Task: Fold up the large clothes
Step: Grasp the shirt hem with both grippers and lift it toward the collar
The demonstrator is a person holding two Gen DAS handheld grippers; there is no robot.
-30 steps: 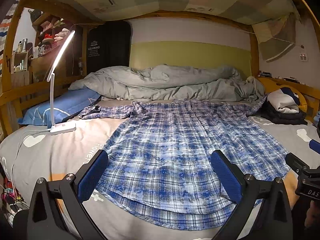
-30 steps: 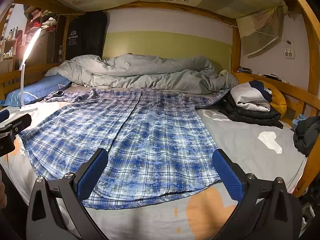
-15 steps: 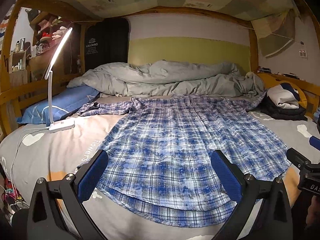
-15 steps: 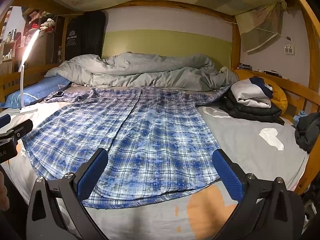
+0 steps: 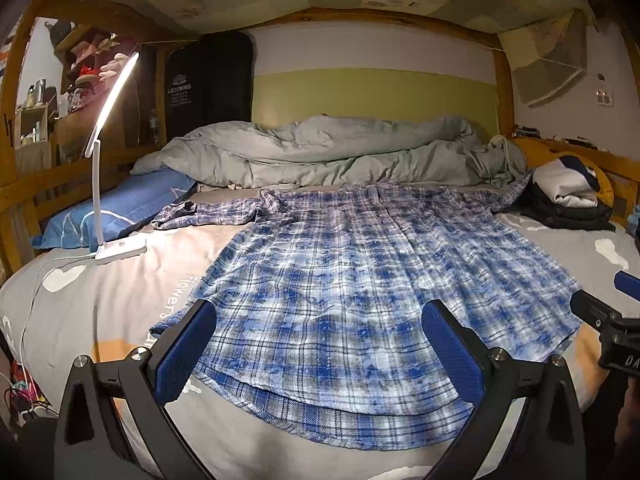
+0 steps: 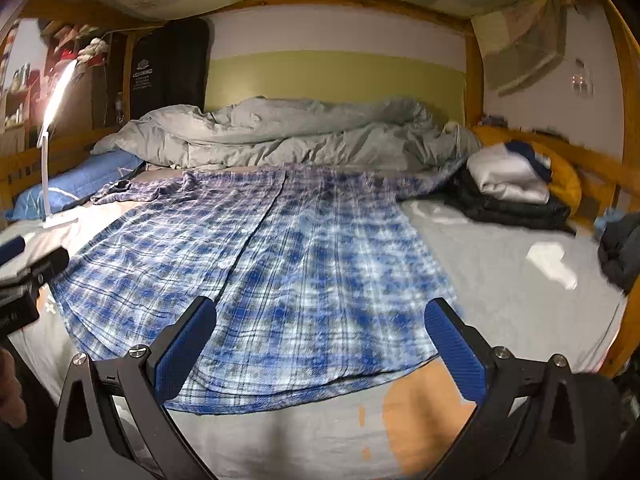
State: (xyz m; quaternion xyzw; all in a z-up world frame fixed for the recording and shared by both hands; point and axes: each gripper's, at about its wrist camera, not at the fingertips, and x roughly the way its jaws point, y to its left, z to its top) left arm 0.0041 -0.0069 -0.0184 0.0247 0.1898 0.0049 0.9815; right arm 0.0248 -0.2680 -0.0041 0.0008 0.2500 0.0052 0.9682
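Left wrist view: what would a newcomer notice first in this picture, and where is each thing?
First comes the blue plaid shirt, spread flat across the middle of the bed with its hem nearest the camera. At the left a lit white desk lamp stands on the sheet beside a blue pillow. Behind the shirt lies a rumpled grey duvet. The open left gripper frames the hem.

A blue plaid shirt [image 6: 280,272] lies spread flat on a grey bed sheet [image 6: 512,280], its hem between the right gripper's [image 6: 320,340] wide-apart blue fingers [image 6: 452,344]. Folded clothes [image 6: 508,192] sit far right; a lit lamp [image 6: 52,128] stands far left.
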